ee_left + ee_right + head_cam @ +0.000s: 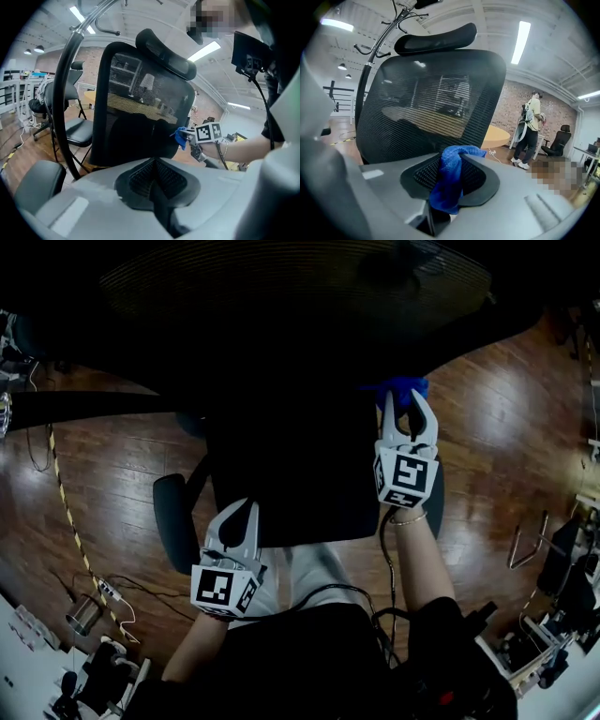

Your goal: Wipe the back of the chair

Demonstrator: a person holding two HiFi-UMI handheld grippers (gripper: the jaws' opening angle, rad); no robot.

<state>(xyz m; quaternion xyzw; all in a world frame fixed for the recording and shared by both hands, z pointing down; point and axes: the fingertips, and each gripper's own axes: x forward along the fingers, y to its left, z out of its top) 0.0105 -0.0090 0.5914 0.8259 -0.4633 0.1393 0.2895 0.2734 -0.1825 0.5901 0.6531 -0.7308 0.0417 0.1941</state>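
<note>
**Blue cloth at the chair back's right edge**

The mesh chair back (431, 103) stands upright before me. My right gripper (403, 401) pinches a blue cloth (449, 185) near its right edge. My left gripper (241, 514), jaws pressed together on nothing, hangs by its left side.

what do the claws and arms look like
The left claw and right claw are pale grey, each with two curved tapering fingers and a white cube of black square markers. A black cable trails from the right one; that wrist wears a thin bracelet.
</note>
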